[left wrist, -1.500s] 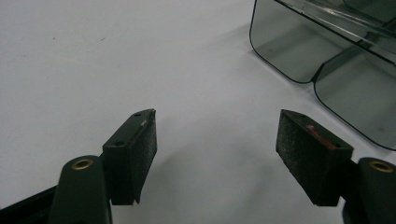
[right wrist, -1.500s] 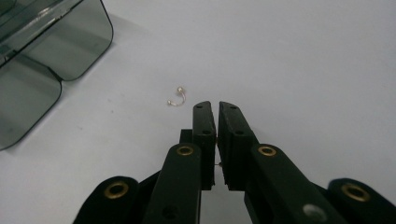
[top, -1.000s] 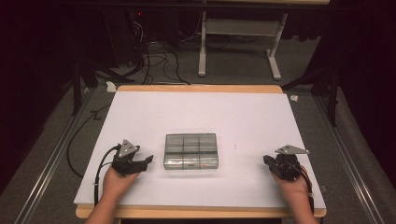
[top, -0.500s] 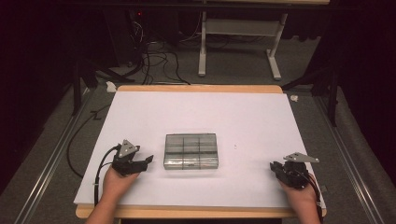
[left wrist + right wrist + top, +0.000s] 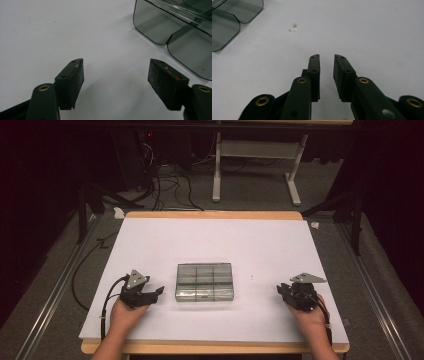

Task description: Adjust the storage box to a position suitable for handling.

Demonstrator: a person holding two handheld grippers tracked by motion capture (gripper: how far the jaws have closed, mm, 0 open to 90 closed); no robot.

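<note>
While left claw [image 5: 115, 80] gapes, right claw [image 5: 327, 72] just parting, nothing between; earring [image 5: 293, 27] ahead.

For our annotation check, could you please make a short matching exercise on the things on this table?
Things:
1. left gripper
2. right gripper
3. clear box
4. small metal ring

Descriptions:
a. lies alone on the white table, between the box and a gripper
b. jaws wide apart, nothing between
c. divided into compartments, mid-table
d. jaws a narrow gap apart, nothing between

Pairs: 1-b, 2-d, 3-c, 4-a
</note>
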